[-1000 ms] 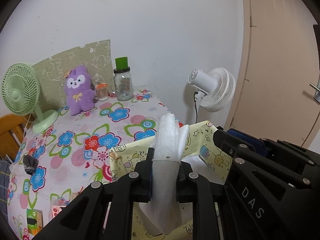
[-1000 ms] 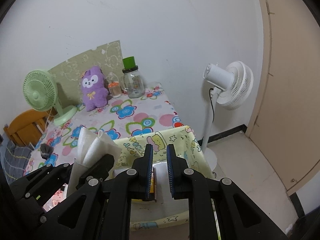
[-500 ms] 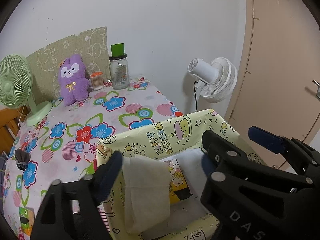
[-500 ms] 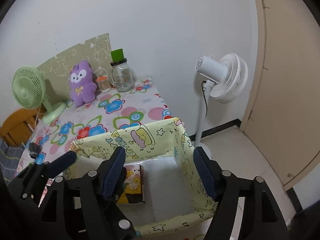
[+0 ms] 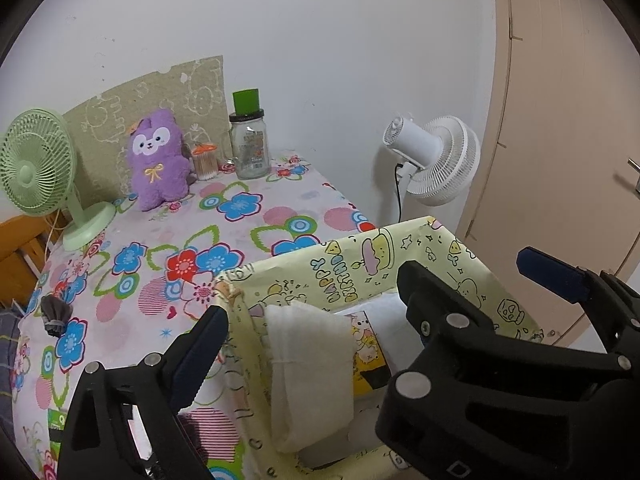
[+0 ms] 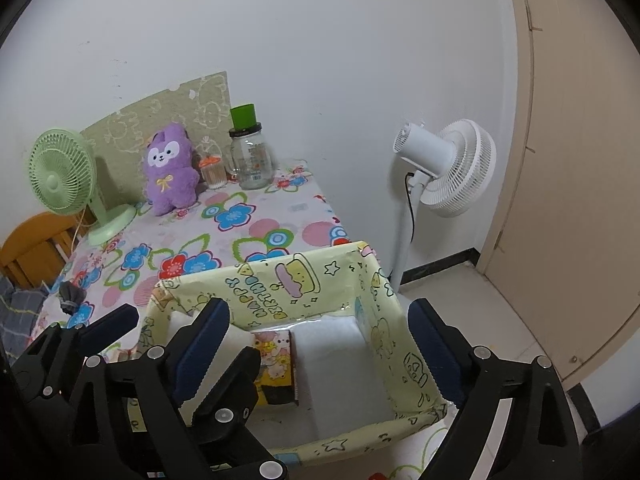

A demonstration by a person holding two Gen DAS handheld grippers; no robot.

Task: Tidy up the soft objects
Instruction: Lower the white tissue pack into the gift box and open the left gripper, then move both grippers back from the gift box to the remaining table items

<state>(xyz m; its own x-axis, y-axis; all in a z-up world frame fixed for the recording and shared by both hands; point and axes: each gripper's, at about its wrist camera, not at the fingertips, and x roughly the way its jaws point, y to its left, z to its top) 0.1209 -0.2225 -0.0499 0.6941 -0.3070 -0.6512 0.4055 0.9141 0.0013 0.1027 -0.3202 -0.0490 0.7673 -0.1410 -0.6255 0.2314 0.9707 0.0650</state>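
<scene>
- The left gripper [image 5: 308,320] is angled downward over the yellow box [image 5: 360,276], jaws opening, nothing clamped.
- The right gripper [image 6: 320,344] is likewise tilted, jaws opening, empty.
- The white cloth [image 5: 310,372] is draped inside the box's left wall, its long axis running toward the camera.

place: home bedroom | cues: floral-cloth table [image 5: 260,216], purple plush toy [image 5: 159,160], desk fan [image 5: 36,168], pedestal fan [image 6: 452,168]
</scene>
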